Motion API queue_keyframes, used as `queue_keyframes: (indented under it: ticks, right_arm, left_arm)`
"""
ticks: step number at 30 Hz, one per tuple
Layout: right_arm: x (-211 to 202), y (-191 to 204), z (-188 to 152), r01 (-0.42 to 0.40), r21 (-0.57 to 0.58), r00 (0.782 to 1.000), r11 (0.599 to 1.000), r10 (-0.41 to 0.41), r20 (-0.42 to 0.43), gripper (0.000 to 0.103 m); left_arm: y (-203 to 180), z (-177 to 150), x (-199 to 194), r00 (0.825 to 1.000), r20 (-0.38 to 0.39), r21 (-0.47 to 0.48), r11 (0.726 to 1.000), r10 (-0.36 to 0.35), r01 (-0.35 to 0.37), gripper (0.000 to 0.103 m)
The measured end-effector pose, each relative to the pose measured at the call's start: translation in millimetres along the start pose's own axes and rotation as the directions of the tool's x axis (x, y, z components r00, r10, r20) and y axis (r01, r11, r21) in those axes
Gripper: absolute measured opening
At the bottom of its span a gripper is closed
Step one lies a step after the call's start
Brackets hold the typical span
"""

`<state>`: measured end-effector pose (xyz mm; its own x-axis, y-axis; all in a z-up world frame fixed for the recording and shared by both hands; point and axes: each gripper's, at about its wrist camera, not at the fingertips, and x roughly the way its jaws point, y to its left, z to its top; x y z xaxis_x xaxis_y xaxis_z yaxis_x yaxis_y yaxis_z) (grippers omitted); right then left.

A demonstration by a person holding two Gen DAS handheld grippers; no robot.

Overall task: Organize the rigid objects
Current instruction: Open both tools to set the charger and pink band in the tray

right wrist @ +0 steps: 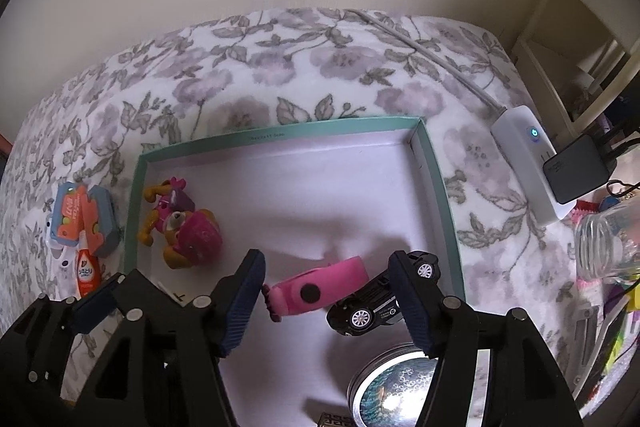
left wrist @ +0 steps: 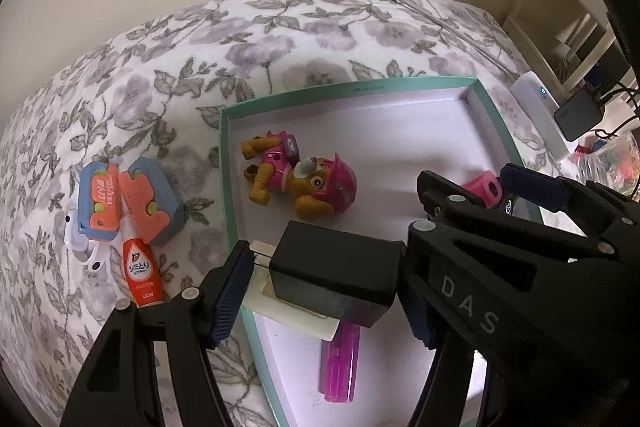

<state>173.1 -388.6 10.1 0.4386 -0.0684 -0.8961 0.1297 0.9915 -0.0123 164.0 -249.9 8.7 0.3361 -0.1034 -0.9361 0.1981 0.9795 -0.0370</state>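
My left gripper (left wrist: 330, 267) is shut on a black charger block (left wrist: 336, 271) with a white plug part, held over the near left corner of the teal-rimmed box (left wrist: 352, 89). Inside the box lie a pink-and-tan toy pup (left wrist: 304, 179) and a purple lighter (left wrist: 340, 367). In the right wrist view, my right gripper (right wrist: 328, 267) stands open low over the box (right wrist: 280, 135). A pink strap-like toy (right wrist: 316, 291) and a black toy car (right wrist: 380, 303) lie between its fingers on the box floor. The right pad (right wrist: 412, 303) overlaps the car.
On the flowered blanket left of the box lie two orange-and-blue cases (left wrist: 128, 203), an orange stain-remover bottle (left wrist: 140, 271) and a white piece (left wrist: 80, 243). A round tin (right wrist: 396, 383) sits in the box's near part. A white power strip (right wrist: 524, 155), black adapter (right wrist: 576, 171) and glass jar (right wrist: 612, 247) stand right.
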Motion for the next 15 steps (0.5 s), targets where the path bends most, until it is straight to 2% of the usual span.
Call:
queue_keyframes:
  ticks: [1,3,4,15]
  right_arm:
    - [-1.7,-0.4,0.2,0.0,0.002,1.0,1.0,0.0,0.005,0.068]
    - [-5.6,-1.3,1.6,0.0,0.007,1.0,1.0,0.0,0.019,0.068]
    - [-7.8,-1.9,2.2,0.0,0.011,1.0,1.0,0.0,0.027,0.069]
    - [-20.7,-10.1,5.1,-0.002,0.047,0.997,0.999,-0.002,0.071,0.069]
  left_arm:
    - [0.7,0.4,-1.0,1.0,0.002,-0.002,1.0,-0.001,0.001,0.071]
    - [2.0,1.6,-3.3,1.0,0.009,-0.006,1.0,-0.003,0.003,0.083]
    - [3.0,2.2,-5.5,1.0,0.017,-0.009,1.0,-0.006,0.006,0.085]
    - [21.4,9.2,-14.6,0.999,0.032,-0.062,0.998,-0.011,0.013,0.085]
